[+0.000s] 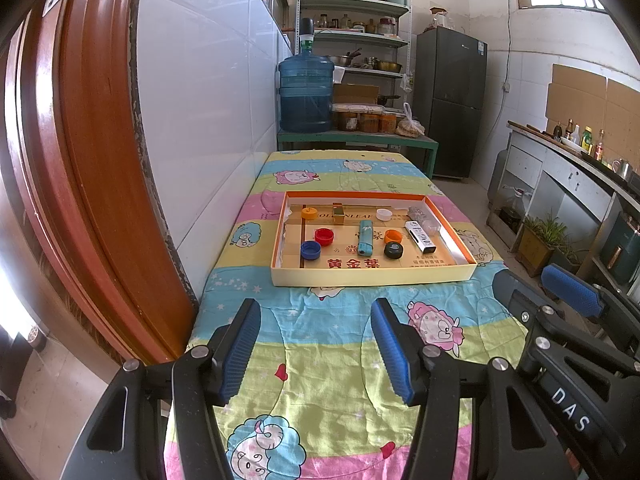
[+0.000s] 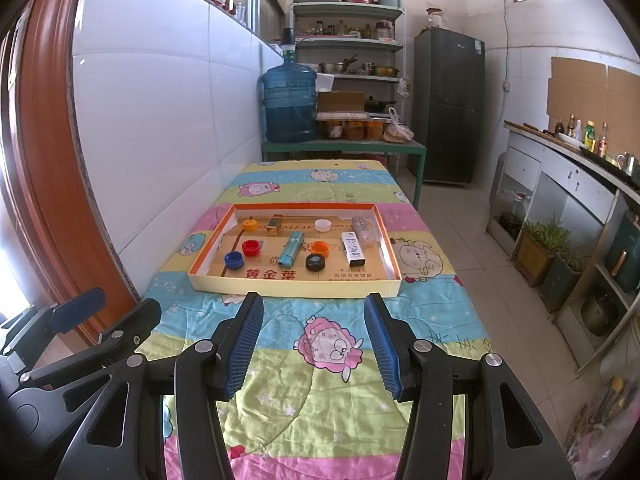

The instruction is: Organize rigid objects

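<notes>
In the shallow cardboard tray point(image 2: 294, 288) lie loose bottle caps point(image 2: 251, 247), a teal lighter point(image 2: 291, 253) and small boxes point(image 2: 352, 249), while both grippers, left point(image 1: 316, 344) and right point(image 2: 314, 340), hover with fingers wide over the quilt-covered table point(image 2: 320, 392), so sorting could be starting or finished.

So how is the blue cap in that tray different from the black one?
The blue cap lies at the tray's left end, near the red cap; the black cap lies right of the teal lighter, near the orange cap. The blue cap's hollow faces up; which way the black one faces is unclear. Both sit apart from other things, in the shallow tray.
</notes>
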A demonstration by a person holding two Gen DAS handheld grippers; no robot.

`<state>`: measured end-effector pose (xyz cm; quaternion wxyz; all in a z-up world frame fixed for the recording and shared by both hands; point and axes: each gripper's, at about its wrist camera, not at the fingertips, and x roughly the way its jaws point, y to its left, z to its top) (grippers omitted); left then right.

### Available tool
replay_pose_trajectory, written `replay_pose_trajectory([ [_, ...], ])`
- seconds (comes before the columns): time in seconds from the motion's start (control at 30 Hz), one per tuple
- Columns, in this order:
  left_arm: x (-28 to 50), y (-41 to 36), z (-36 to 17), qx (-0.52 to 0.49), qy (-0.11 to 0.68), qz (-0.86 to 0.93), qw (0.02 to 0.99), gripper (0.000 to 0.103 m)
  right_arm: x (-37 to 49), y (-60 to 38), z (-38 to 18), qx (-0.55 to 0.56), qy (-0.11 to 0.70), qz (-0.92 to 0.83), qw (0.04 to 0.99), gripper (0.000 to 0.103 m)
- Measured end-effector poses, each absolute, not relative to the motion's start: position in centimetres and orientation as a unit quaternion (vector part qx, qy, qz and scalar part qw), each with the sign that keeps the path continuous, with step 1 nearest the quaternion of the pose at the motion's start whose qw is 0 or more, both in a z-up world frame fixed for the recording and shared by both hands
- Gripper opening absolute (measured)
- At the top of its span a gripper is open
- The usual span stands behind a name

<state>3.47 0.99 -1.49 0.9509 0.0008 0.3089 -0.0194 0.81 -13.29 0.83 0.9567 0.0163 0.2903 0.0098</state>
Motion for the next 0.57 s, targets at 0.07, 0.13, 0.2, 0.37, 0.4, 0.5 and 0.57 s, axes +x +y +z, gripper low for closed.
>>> replay_pose_trajectory([
  [0.07, 3.5, 1.0, -1.5, 0.001, 0.309, -0.019, 0.951, 0.057, 0.8, -13.3, 0.8, 0.016, 0.29, 0.009, 0.957, 0.054],
  [0.13, 3.5, 1.0, -1.5, 0.001, 0.309, -0.019, 0.951, 0.057, 0.8, -13.3, 0.9, 0.016, 0.29, 0.009, 0.957, 0.054],
  [0.2, 3.5, 1.0, -1.5, 0.001, 0.309, -0.019, 0.951, 0.057, 0.8, -13.3, 0.9, 0.016, 0.29, 0.01, 0.957, 0.054],
  [0.37, 3.4, 1.0, -1.9, 0.001, 0.311, -0.019, 0.95, 0.057, 0.7, -13.3, 0.5, 0.014, 0.289, 0.01, 0.957, 0.054],
  [0.4, 3.4, 1.0, -2.0, 0.001, 0.311, -0.019, 0.95, 0.057, 0.7, -13.2, 0.5, 0.014, 0.289, 0.01, 0.957, 0.054],
  [0.5, 3.4, 1.0, -2.3, 0.002, 0.312, -0.017, 0.95, 0.057, 0.7, -13.2, 0.5, 0.015, 0.289, 0.01, 0.957, 0.054],
  [0.57, 3.4, 1.0, -2.6, 0.001, 0.313, -0.016, 0.95, 0.057, 0.7, -13.2, 0.5, 0.014, 0.289, 0.01, 0.957, 0.054],
])
